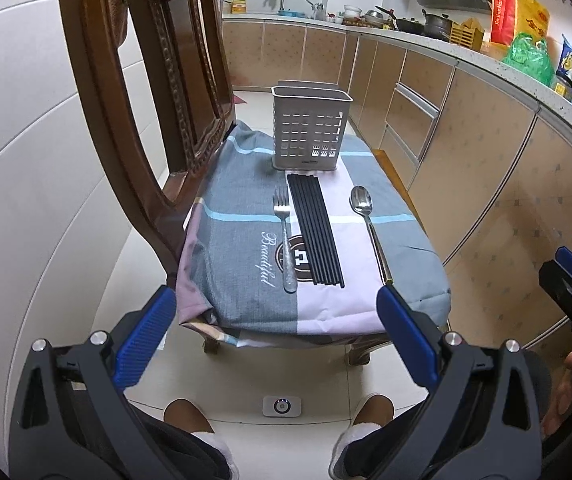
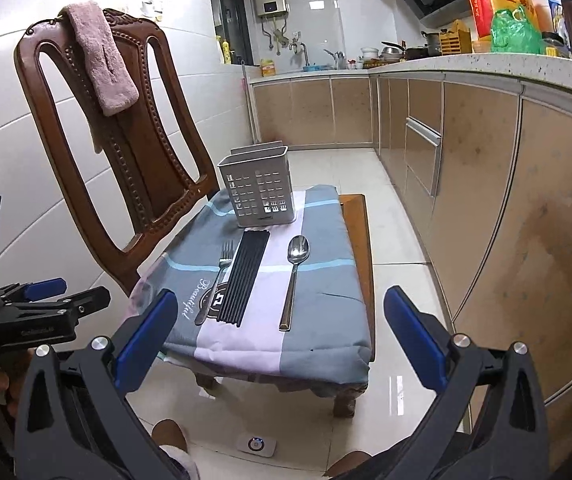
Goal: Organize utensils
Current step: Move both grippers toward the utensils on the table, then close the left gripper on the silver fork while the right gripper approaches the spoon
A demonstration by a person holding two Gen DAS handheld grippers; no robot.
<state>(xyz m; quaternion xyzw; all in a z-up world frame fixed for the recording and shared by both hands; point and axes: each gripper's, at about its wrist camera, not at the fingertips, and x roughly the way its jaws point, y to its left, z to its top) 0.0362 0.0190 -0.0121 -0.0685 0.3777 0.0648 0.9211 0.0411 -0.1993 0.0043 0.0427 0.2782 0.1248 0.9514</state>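
Shiny metal fork (image 1: 284, 236), black chopsticks (image 1: 316, 228) and spoon (image 1: 367, 220) lie side by side on the cloth in front of the grey holder (image 1: 309, 128), so bring your wide-open, empty left gripper (image 1: 278, 336) and right gripper (image 2: 282, 336) down slowly and pinch one handle.

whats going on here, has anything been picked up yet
Nothing is picked up yet. A person holds a claw in each hand, the left claw and right claw, both open and short of the cloth-covered chair seat. On it lie a fork, black chopsticks and a spoon, in front of a grey utensil holder.
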